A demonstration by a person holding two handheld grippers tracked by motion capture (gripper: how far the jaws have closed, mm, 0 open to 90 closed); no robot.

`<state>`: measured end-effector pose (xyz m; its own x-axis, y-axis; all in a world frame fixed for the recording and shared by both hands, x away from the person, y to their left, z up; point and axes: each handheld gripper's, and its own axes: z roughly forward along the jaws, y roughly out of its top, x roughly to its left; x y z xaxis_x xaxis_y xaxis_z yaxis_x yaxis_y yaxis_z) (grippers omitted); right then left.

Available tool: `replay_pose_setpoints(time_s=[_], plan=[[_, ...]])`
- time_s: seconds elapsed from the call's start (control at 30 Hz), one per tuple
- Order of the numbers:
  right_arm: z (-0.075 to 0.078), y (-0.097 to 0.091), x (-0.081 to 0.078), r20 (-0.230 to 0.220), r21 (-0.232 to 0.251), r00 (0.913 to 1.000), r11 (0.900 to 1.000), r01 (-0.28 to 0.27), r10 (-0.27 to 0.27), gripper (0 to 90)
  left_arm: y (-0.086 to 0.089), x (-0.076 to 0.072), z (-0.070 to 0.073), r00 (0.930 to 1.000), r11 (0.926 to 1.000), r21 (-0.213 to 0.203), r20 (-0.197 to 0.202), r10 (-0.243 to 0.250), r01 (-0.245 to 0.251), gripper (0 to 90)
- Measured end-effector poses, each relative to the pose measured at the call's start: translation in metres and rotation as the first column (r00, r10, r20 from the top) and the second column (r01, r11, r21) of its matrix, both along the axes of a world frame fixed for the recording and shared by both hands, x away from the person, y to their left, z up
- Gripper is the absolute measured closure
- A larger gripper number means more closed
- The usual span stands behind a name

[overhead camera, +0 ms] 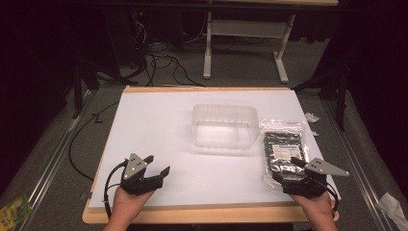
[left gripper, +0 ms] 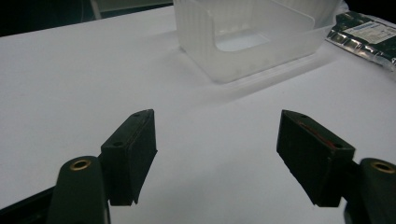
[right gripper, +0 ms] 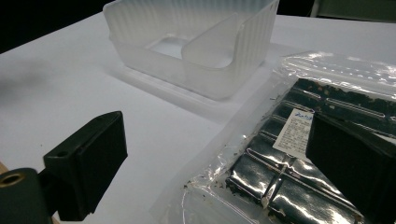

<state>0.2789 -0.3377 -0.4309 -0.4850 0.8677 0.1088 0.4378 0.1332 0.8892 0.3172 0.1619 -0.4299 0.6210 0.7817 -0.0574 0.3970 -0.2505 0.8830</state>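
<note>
Nothing is moved yet: the packet [overhead camera: 283, 150] lies flat on the worktop [overhead camera: 159, 130] just right of the tub [overhead camera: 224, 126], right tool [overhead camera: 294, 169] open over its near end, left tool [overhead camera: 158, 166] wide open and empty.

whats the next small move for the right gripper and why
Probably ease the right gripper down and close on the near edge of the packet: its jaws stand open, one above the packet, nothing held. The clear tub sits empty beside it.

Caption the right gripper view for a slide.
Open right gripper poised over a clear packet beside a translucent plastic bin.
</note>
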Motion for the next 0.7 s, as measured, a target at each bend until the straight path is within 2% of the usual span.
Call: replay_pose_setpoints(time_s=[0.17, 0.37, 0.4, 0.47, 0.53, 0.6, 0.67, 0.7], plan=[[-0.002, -0.002, 0.000, -0.005, -0.007, 1.0000, 0.9999, 0.009, -0.009, 6.9, -0.001, 0.000, 0.000, 0.9999, 0.9999, 0.005, -0.003, -0.011, 0.011, 29.0], [-0.004, -0.017, 0.001, -0.016, -0.007, 0.9988, 0.9989, 0.047, -0.047, 10.4, 0.002, -0.001, 0.000, 1.0000, 0.9999, -0.010, 0.000, -0.003, 0.003, 30.8], [-0.004, -0.020, 0.002, -0.018, -0.005, 0.9982, 0.9984, 0.056, -0.056, 13.2, 0.003, 0.000, 0.000, 1.0000, 1.0000, -0.009, -0.003, -0.003, 0.003, 30.8], [-0.004, -0.039, -0.001, -0.011, -0.014, 0.9936, 0.9935, 0.113, -0.113, 29.4, 0.004, -0.001, 0.000, 1.0000, 0.9999, -0.010, 0.003, -0.004, 0.004, 35.9], [-0.005, -0.054, -0.005, -0.001, -0.050, 0.9862, 0.9850, 0.165, -0.166, 55.4, 0.004, -0.002, 0.001, 0.9998, 1.0000, -0.009, 0.017, -0.003, 0.004, 43.0], [-0.008, -0.070, -0.008, -0.006, -0.090, 0.9724, 0.9685, 0.232, -0.233, 78.1, 0.004, -0.003, 0.002, 0.9995, 0.9999, -0.014, 0.030, 0.004, -0.004, 50.7], [-0.012, -0.086, -0.011, -0.035, -0.110, 0.9534, 0.9493, 0.294, -0.300, 90.0, 0.004, -0.004, 0.004, 0.9990, 0.9998, -0.016, 0.043, 0.007, -0.007, 55.8], [-0.014, -0.094, -0.012, -0.046, -0.121, 0.9444, 0.9403, 0.318, -0.326, 90.0, 0.004, -0.004, 0.004, 0.9989, 0.9998, -0.018, 0.046, 0.006, -0.005, 56.5]])
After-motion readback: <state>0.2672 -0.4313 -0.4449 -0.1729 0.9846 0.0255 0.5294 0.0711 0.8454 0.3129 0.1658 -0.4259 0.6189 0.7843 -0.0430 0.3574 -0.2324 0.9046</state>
